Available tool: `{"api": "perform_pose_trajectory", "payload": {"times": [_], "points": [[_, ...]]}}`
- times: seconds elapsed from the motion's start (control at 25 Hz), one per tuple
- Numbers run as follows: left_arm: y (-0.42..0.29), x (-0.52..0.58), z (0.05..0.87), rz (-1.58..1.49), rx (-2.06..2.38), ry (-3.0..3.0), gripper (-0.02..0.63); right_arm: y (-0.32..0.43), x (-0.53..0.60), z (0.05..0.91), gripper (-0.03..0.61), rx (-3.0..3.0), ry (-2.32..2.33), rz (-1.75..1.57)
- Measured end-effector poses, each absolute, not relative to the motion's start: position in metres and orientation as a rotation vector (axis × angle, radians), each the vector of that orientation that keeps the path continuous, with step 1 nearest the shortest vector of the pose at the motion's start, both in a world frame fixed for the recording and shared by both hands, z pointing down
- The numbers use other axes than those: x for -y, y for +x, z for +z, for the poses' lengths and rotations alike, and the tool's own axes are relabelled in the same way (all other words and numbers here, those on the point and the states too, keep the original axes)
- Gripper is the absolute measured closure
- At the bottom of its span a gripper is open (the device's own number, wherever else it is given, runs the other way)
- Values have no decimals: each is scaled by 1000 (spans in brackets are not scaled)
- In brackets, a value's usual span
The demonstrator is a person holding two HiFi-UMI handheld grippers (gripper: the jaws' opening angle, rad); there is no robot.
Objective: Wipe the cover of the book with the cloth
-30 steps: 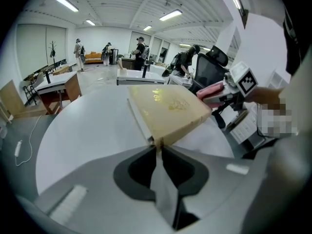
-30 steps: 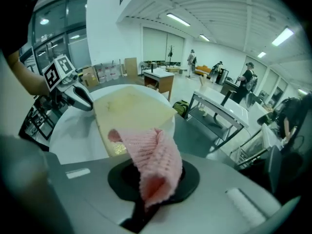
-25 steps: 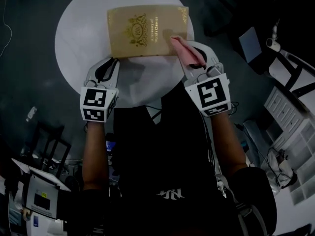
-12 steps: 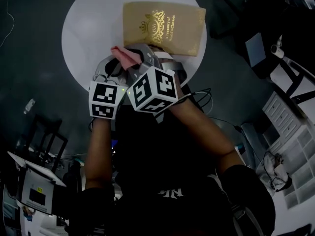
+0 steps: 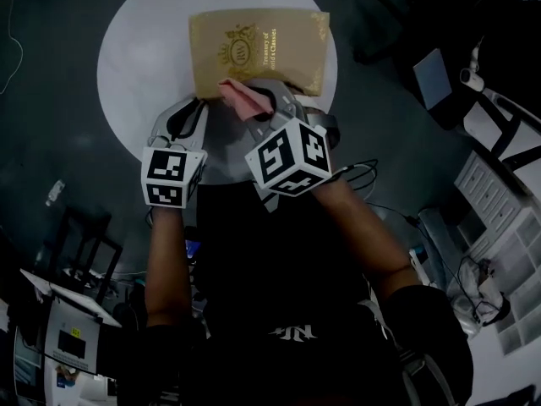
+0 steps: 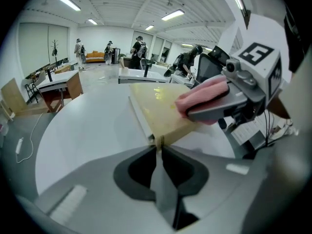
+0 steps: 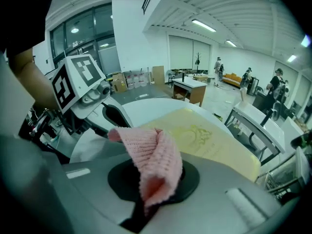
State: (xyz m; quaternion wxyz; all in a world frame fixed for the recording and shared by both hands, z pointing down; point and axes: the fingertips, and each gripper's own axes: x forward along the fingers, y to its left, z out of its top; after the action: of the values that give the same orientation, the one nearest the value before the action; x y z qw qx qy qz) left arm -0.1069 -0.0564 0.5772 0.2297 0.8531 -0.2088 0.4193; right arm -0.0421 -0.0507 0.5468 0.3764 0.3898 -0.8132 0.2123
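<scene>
Right gripper (image 5: pixel 256 108) has its jaws clamped tight on a bunched-up pink knitted cloth (image 7: pixel 155 157), with the wad poking out past the tips. Left gripper (image 6: pixel 159 147) is almost closed, pinching what looks like the near-left corner of the gold hardcover book with the ornate crest (image 5: pixel 258 47), so it's pinning it down, I'd guess.

The book lies flat on the round white table (image 5: pixel 131 66), long axis running left to right in front of the person. The cloth sits right at the near long edge, roughly midway, so the whole cover lies straight ahead of it. The right gripper's clearly the wiping one.

Heads up: the book's right end is close to the table rim, while there's plenty of bare table on the left.
</scene>
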Motion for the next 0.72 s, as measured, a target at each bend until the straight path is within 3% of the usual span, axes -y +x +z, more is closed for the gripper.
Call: {"api": "perform_pose_trajectory", "payload": {"times": [0.72], "points": [[-115, 42, 590, 1355, 606, 2320, 611, 115, -25, 551, 563, 1841, 1197, 681]]}}
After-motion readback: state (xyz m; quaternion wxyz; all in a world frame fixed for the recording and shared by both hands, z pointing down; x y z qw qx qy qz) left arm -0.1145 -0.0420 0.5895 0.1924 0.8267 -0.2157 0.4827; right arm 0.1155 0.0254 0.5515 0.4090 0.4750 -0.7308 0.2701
